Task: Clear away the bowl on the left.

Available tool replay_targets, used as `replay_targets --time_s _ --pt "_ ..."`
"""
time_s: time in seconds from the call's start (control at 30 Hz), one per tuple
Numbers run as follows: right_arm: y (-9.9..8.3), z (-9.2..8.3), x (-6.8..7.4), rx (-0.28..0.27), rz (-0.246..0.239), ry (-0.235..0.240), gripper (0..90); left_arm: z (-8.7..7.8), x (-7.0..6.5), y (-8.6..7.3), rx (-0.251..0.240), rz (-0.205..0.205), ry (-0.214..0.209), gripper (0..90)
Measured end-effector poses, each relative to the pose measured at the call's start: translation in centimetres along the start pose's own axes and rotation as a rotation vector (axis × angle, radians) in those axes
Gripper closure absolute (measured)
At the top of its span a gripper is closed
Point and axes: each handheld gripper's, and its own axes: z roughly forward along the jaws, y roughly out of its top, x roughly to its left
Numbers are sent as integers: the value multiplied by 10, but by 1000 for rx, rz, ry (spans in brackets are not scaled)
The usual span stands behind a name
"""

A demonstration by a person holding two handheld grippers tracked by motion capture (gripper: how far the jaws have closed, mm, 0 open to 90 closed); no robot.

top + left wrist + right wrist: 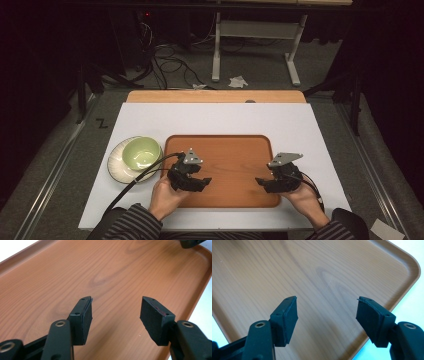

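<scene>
Wooden tray [230,150] lies bare between left hand-held gripper [204,182] and right hand-held gripper [261,182], both jaws spread.

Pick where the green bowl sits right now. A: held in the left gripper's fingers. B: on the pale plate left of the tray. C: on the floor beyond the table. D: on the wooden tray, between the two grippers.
B: in the high view the green bowl rests on the pale plate, just off the left edge of the wooden tray.
</scene>
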Motion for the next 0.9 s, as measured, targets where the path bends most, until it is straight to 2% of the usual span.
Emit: replay_targets --time_s 0.2,0.67,0.9 --pt "-1 -2 -2 -3 7 1 350 0 3 -1 -4 -15 -5 429" --pt "-3 -1 2 25 -12 28 348 -4 7 0 -13 -24 -6 422" --pt "-3 1 3 27 -17 27 349 -6 8 0 -18 -18 -3 418"
